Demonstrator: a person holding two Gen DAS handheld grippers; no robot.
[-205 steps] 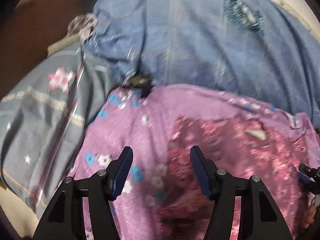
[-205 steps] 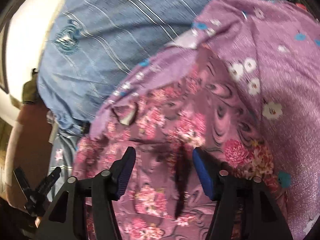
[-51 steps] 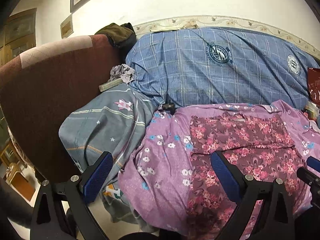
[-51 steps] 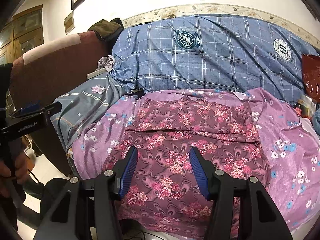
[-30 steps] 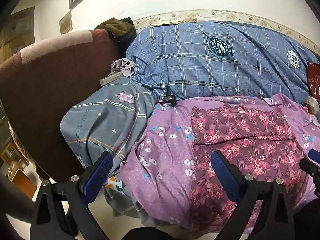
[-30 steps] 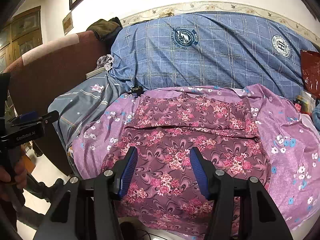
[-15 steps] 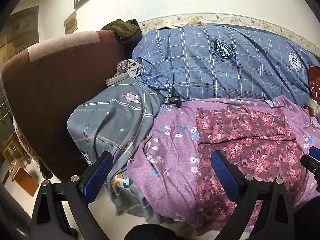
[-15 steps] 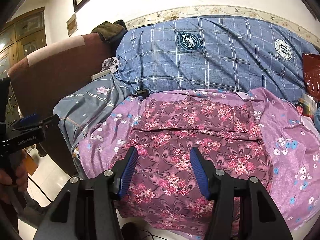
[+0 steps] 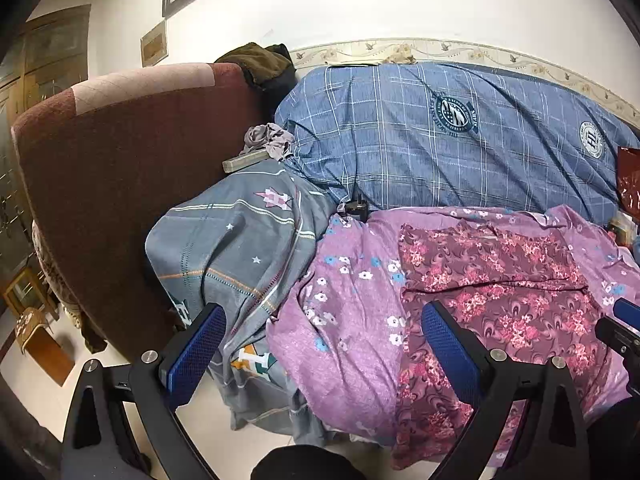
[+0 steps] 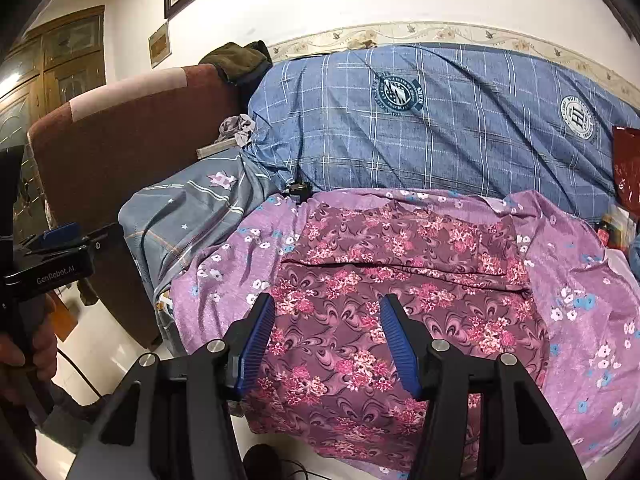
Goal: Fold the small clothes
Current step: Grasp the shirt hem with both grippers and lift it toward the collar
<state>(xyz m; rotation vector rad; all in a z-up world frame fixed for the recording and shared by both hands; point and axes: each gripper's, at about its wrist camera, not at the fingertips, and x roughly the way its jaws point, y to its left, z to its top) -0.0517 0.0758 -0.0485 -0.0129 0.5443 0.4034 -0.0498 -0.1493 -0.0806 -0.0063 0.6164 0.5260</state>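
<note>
A maroon floral garment (image 9: 492,276) (image 10: 400,264) lies flat on a purple flowered sheet (image 9: 352,320) (image 10: 580,320), with a fold line across its middle. My left gripper (image 9: 322,308) hangs back from the bed's front edge, jaws wide open and empty, left of the garment. The right gripper (image 10: 327,300) hovers in front of the garment's near half, open, with nothing between its blue pads (image 10: 256,336). Its tip (image 9: 620,328) shows at the right edge of the left wrist view. In the right wrist view a hand holds the left gripper (image 10: 60,248) at far left.
A blue checked duvet (image 9: 440,140) (image 10: 440,128) lies along the wall behind. A grey patterned cloth (image 9: 240,248) (image 10: 180,208) drapes at left against a maroon upholstered end (image 9: 120,160). A small black object (image 9: 356,208) sits at the sheet's back corner, a red bag (image 10: 626,168) at right. Pale floor (image 9: 48,400) lies below.
Both grippers have backed away from the bed and risen slightly, so more of the bed shows. Earlier they hovered close over the garment. The left jaws stand wider. The garment has not moved.
</note>
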